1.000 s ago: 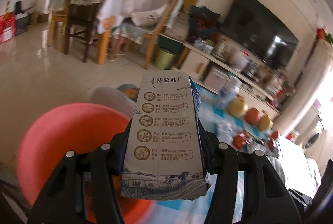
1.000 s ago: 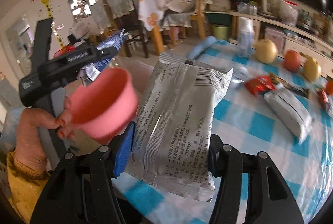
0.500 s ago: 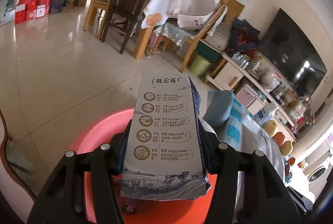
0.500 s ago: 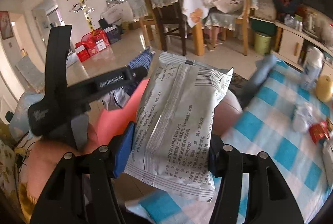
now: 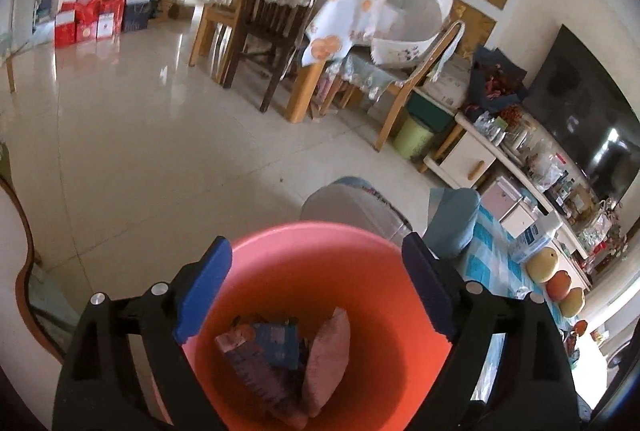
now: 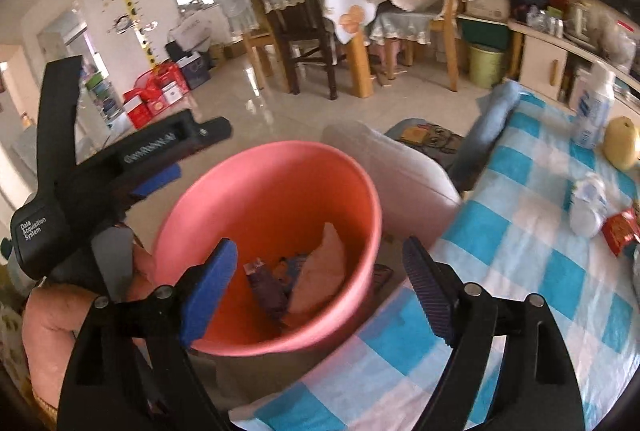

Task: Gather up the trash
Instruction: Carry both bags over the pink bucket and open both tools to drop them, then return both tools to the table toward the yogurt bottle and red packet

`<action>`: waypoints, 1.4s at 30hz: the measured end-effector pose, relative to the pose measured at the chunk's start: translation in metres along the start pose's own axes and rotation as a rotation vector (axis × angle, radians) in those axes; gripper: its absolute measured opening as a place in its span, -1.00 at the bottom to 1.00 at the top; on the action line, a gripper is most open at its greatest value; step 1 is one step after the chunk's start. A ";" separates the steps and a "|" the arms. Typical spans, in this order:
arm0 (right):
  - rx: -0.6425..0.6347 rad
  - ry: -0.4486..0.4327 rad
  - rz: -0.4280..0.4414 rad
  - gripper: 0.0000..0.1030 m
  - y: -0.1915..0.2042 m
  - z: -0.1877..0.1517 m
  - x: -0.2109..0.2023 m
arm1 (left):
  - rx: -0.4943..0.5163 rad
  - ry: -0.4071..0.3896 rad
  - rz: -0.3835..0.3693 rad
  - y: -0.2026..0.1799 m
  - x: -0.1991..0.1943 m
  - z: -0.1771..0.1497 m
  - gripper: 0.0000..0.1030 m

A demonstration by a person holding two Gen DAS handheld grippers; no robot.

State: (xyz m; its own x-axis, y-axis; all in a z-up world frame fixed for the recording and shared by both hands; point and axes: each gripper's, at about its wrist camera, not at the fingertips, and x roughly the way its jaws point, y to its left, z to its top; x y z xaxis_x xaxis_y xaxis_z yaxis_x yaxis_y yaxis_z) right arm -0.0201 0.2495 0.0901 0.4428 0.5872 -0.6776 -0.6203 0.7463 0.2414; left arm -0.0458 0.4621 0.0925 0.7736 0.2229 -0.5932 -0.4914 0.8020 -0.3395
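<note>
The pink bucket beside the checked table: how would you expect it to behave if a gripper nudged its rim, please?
The pink bucket looks like thin plastic holding only a few wrappers, so it is probably light and would slide or tip easily. Its base looks narrower than its rim, which suggests tipping. The smooth wall may slip between pads.

bucket beside the table edge, trash inside it

the bucket (image 6: 276, 231) stands just off the table (image 6: 520, 271), at its left edge, with a milk carton (image 5: 260, 363) and a pouch (image 5: 326, 355) lying side by side in its bottom. the left gripper (image 5: 316, 287) and right gripper (image 6: 316, 279) hang spread above its mouth. a bottle (image 6: 592, 111), fruit (image 6: 620, 147) and wrappers (image 6: 620, 231) lie on the table to the right. dining chairs (image 5: 256, 15) stand behind.
</note>
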 end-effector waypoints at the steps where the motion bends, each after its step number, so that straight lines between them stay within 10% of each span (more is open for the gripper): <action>1: 0.004 -0.001 -0.011 0.72 -0.002 -0.001 -0.001 | 0.014 -0.028 -0.001 -0.003 -0.003 -0.001 0.71; 10: -0.003 -0.081 -0.104 0.82 -0.024 -0.026 -0.031 | 0.167 -0.191 -0.082 -0.045 -0.018 -0.008 0.76; 42: -0.067 -0.097 -0.389 0.90 -0.107 -0.093 -0.109 | 0.515 -0.084 -0.163 -0.170 -0.011 -0.068 0.76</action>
State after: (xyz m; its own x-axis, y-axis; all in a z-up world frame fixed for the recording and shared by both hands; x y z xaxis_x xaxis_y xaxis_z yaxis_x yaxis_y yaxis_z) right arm -0.0621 0.0761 0.0732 0.7099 0.2941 -0.6399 -0.4336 0.8985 -0.0680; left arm 0.0022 0.2854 0.1076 0.8632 0.0996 -0.4949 -0.1194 0.9928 -0.0084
